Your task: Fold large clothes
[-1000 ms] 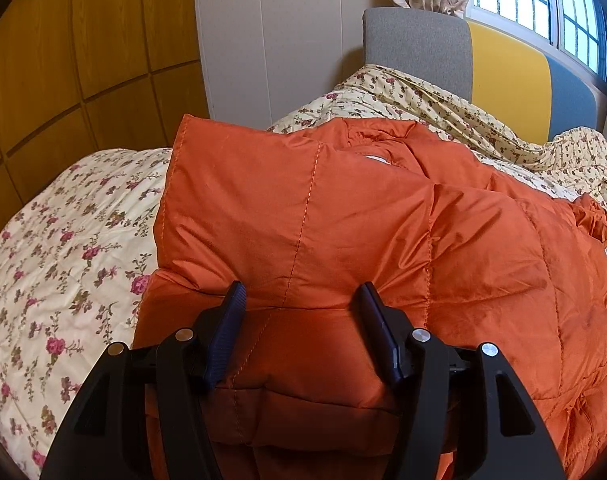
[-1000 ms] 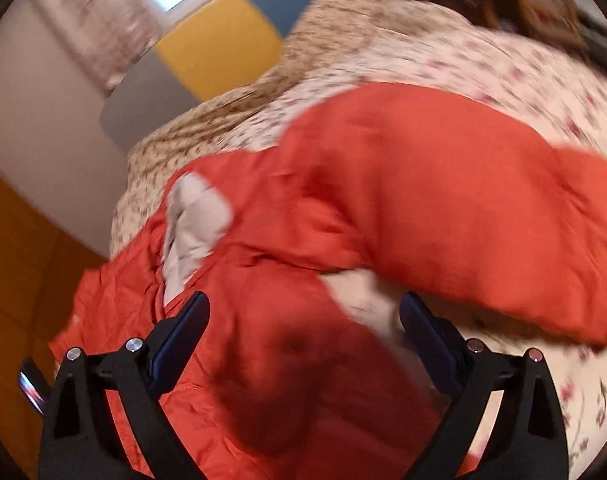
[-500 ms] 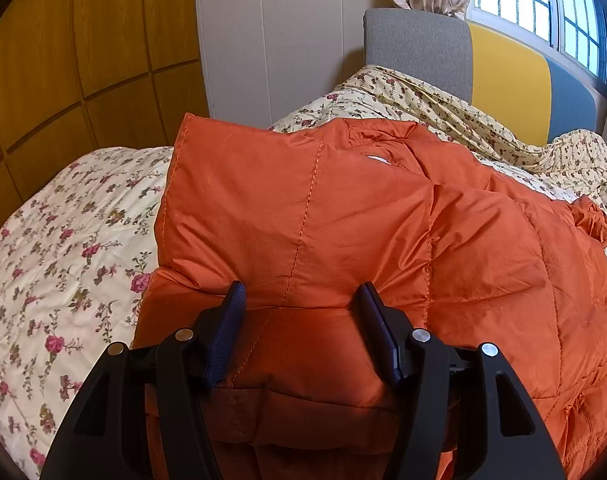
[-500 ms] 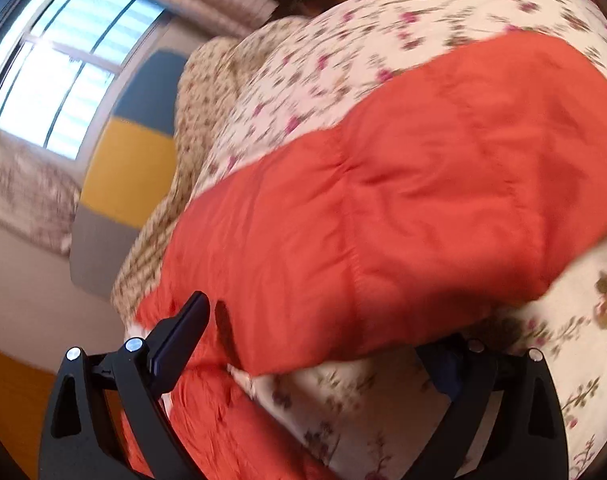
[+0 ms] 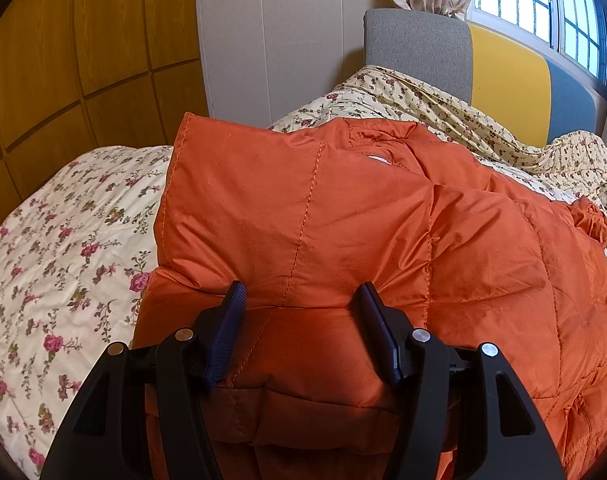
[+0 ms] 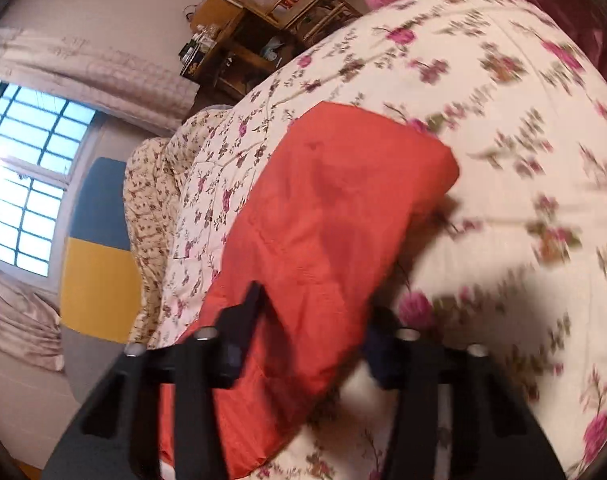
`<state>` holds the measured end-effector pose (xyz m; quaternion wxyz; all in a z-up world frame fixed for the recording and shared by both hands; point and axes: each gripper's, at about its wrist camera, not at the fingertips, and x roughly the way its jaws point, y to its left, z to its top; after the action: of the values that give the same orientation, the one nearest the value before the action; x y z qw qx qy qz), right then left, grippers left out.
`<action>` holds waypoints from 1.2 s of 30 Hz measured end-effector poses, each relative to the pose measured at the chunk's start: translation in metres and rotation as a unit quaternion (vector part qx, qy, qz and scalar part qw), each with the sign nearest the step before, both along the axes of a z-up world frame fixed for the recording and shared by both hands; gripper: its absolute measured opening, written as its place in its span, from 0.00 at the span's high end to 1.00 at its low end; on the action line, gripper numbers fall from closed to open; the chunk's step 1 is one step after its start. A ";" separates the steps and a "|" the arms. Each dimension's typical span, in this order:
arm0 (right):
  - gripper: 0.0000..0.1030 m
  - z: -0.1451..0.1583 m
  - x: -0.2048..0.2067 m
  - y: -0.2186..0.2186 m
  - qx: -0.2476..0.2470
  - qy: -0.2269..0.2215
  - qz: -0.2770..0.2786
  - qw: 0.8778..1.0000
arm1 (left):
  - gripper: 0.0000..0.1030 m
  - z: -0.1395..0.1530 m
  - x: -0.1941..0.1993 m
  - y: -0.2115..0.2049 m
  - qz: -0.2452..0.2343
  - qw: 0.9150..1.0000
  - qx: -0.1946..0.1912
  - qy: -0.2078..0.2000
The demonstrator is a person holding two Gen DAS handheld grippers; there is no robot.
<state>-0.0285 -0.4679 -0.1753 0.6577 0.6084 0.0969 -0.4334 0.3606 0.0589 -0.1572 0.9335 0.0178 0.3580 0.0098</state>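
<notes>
Left wrist view: left gripper [image 5: 301, 300] is pinching a thick fold of the orange puffer jacket [image 5: 343, 216], jaws part-open around the bulk; jacket is lying ahead on the floral quilt [image 5: 63, 248], long axis running right

Right wrist view: blurred, right gripper [image 6: 315, 320] has just been closing, jaws straddling the jacket's sleeve [image 6: 323, 220]; sleeve is extending up-right from it, grip unclear

The right gripper [image 6: 309, 316] now faces a sleeve [image 6: 327, 220] of the orange jacket lying on the floral quilt [image 6: 503, 140], where earlier it faced the jacket's body. Its jaws have just been closing, with the sleeve's edge between them.
</notes>
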 end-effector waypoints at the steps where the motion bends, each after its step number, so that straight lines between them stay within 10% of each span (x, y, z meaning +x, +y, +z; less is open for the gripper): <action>1: 0.72 0.005 0.003 0.000 -0.014 0.014 0.006 1.000 | 0.43 0.000 0.000 0.000 0.000 1.000 0.000 0.000; 6: 0.85 0.043 0.036 0.021 -0.141 0.051 0.067 0.986 | 0.43 0.000 0.000 0.000 0.000 1.000 0.000 0.000; 18: 0.90 0.116 0.169 0.161 -0.384 0.034 0.296 0.874 | 0.43 0.000 0.000 0.000 0.000 1.000 -0.001 0.000; 24: 0.91 0.113 0.241 0.237 -0.445 0.009 0.397 0.803 | 0.41 0.000 0.000 -0.001 -0.001 1.000 -0.004 0.001; 36: 0.91 0.057 0.315 0.357 -0.522 0.018 0.586 0.620 | 0.41 0.001 0.000 0.000 -0.002 1.000 -0.021 0.001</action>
<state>0.2865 -0.1108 -0.1181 0.9772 -0.0308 0.2027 0.0552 0.3603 0.0591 -0.1567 0.9332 -0.0013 0.3595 0.0003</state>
